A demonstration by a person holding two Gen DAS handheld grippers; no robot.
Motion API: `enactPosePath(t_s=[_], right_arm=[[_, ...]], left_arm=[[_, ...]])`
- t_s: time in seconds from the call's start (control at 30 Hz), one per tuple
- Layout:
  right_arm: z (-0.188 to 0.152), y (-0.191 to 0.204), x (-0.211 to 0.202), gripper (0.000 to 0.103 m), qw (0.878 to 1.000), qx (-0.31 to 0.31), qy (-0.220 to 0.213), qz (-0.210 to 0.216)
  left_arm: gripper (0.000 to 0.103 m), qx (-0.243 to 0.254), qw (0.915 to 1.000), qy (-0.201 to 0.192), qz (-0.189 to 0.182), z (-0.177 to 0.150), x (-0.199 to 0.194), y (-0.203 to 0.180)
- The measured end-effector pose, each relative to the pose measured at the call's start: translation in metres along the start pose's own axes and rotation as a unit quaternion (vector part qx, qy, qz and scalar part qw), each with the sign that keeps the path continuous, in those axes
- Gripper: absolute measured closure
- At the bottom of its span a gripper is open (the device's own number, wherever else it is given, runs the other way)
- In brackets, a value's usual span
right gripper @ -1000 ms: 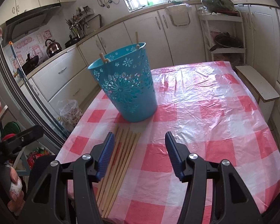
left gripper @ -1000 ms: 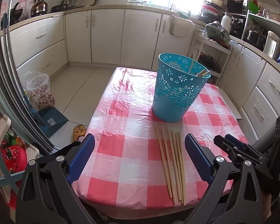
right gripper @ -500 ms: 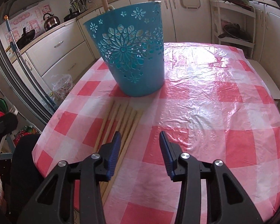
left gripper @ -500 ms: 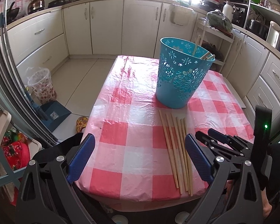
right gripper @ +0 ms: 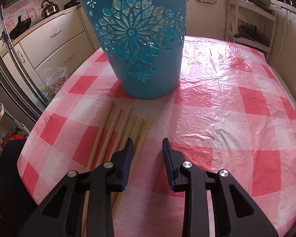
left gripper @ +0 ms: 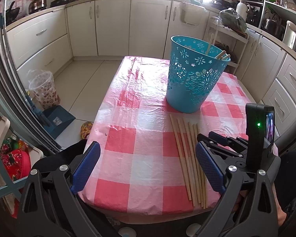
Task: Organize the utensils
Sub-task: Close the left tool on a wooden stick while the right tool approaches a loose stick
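Right gripper (right gripper: pixel 147 148) beside chopsticks (right gripper: pixel 116 130), bin (right gripper: pixel 140 45)

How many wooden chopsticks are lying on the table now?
6, side by side on the checked tablecloth in front of the blue basket: chopsticks. More stand inside the basket, partly hidden, so the total may be higher.

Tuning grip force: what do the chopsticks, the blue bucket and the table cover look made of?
Chopsticks: pale, matte, uniform tan sticks, likely bamboo or wood. Blue bucket: moulded plastic, semi-gloss, with cut-out flower openwork that lets light through. Table cover: thin plastic sheet over a red-and-white check, wrinkled and glaring where the window light hits; probably slippery.
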State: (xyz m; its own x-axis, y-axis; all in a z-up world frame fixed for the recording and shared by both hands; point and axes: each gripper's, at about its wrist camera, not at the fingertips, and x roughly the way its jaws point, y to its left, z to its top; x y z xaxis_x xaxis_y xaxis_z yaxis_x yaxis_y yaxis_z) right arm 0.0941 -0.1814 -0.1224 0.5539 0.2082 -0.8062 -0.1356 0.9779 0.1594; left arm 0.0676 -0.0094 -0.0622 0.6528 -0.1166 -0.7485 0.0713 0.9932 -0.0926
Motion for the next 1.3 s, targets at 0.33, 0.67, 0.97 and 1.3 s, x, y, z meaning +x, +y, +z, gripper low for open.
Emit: enactPosePath(t_s=[0.33, 0.67, 0.97, 1.3], right_arm=[[-0.001, 0.004, 0.001, 0.079, 0.999, -0.043, 0.005, -0.029], [-0.002, -0.005, -0.002, 0.084, 0.999, -0.034, 0.013, -0.033], [-0.001, -0.02, -0.004, 0.084, 1.0, 0.0, 0.015, -0.012], [-0.001, -0.033, -0.006, 0.085, 1.0, 0.022, 0.014, 0.003]], left_arm=[[0.01, 0.003, 1.0, -0.007, 0.004, 0.0, -0.003, -0.002], [0.01, 0.006, 0.9999, -0.007, 0.009, 0.001, -0.003, -0.001], [0.01, 0.003, 0.9995, 0.033, -0.001, 0.005, 0.046, -0.012], [0.011, 0.025, 0.9975, 0.061, 0.026, 0.018, 0.11, -0.042]])
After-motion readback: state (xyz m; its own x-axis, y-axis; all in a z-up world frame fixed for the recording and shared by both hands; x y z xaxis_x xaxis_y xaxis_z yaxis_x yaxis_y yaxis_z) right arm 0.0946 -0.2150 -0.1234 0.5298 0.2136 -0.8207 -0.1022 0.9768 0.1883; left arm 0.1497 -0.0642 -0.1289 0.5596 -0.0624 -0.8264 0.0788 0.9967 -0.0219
